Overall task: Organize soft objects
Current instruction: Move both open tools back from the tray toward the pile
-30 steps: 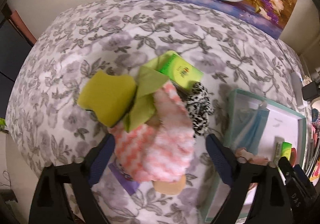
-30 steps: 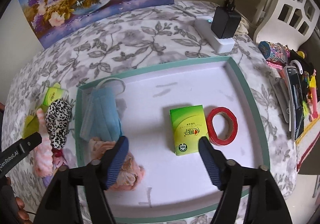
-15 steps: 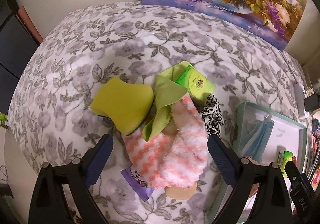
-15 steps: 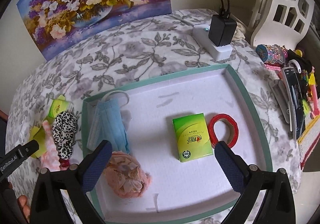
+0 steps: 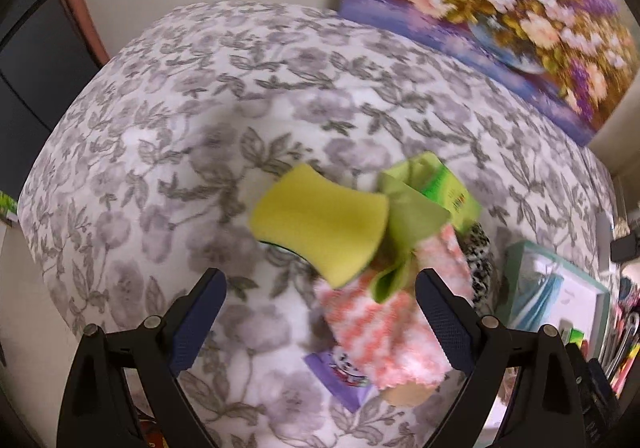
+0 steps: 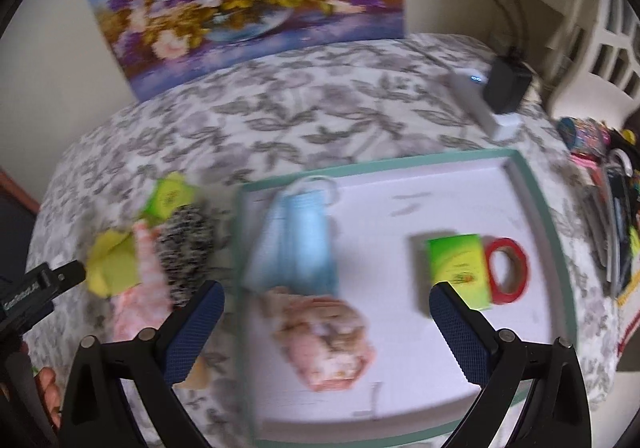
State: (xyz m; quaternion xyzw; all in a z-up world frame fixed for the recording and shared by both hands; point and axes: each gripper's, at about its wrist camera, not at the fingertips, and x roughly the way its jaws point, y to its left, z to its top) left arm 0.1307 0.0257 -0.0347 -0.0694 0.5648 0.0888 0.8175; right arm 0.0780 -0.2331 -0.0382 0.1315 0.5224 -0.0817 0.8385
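Plainly, your right gripper (image 6: 326, 322) stood with its jaws spread as wide as they go; they had just been opening, and nothing was clamped between them. Beneath that gap lay the pink crumpled cloth (image 6: 324, 340) on the white floor of the green-rimmed tray (image 6: 560, 268), free of both pads. Just above it in the right wrist view rested the blue face mask (image 6: 296, 248), and toward the tray's right side the green tissue pack (image 6: 460, 268) touched the red tape roll (image 6: 506, 272).

Your left gripper (image 5: 320, 322) was also apart, with nothing gripped. Ahead of it, on the floral tablecloth (image 5: 180, 128), sat the pile of soft things: the yellow sponge (image 5: 320, 224) leaned over the light green cloth (image 5: 412, 220), the pink and white fuzzy sock (image 5: 384, 328) lay nearest the right pad, and the leopard print scrunchie (image 5: 480, 264) lay between the sock and the tray. A second green pack (image 5: 452, 192) sat behind the cloth, and a purple packet (image 5: 340, 372) poked out from under the sock. The pile stayed outside the tray, just beside its left rim.
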